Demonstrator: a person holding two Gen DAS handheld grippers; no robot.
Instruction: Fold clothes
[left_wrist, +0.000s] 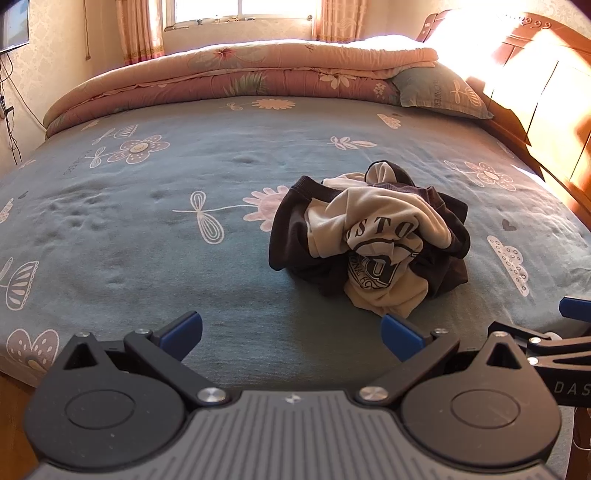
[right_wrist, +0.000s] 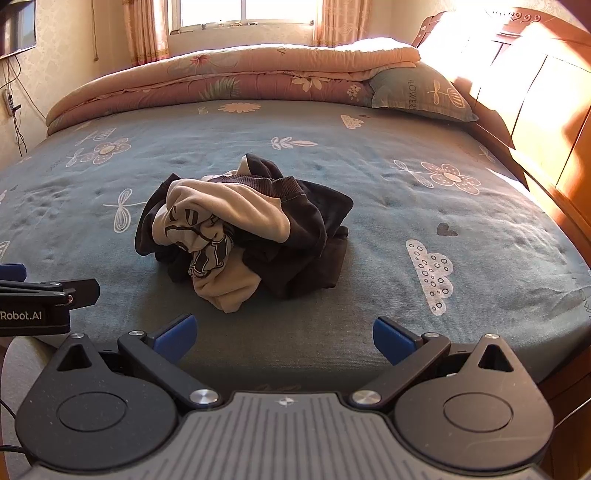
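We are holding the left gripper (left_wrist: 291, 332) with its blue-tipped jaws spread fully apart and nothing between them, tilting down toward the near edge of a bed. We are holding the right gripper (right_wrist: 284, 334) the same way, jaws wide and empty; its side is showing at three o'clock in the left wrist view, so the two tools are hovering side by side.

Beyond the fingertips, the teal flowered bedsheet (left_wrist: 129, 221) is lying bare. Further out, a crumpled sweatshirt (left_wrist: 373, 236), cream with dark sleeves and printed lettering, is sitting in a heap on the sheet. From the left gripper it is lying at about one o'clock; from the right gripper it (right_wrist: 243, 229) is lying at about eleven o'clock, so it is resting between and ahead of both tools, apart from them.

At twelve o'clock, a folded pink quilt (left_wrist: 240, 74) is stretching across the far side, with a pillow (left_wrist: 439, 92) at two o'clock beside the wooden headboard (left_wrist: 535, 92).

We are judging the garment to be soft, light and floppy, likely to sag and bunch when lifted. The ribbed dark hem (left_wrist: 306, 186) at its upper left looks like the firmest place to pinch, though which edges are sleeves we cannot tell.
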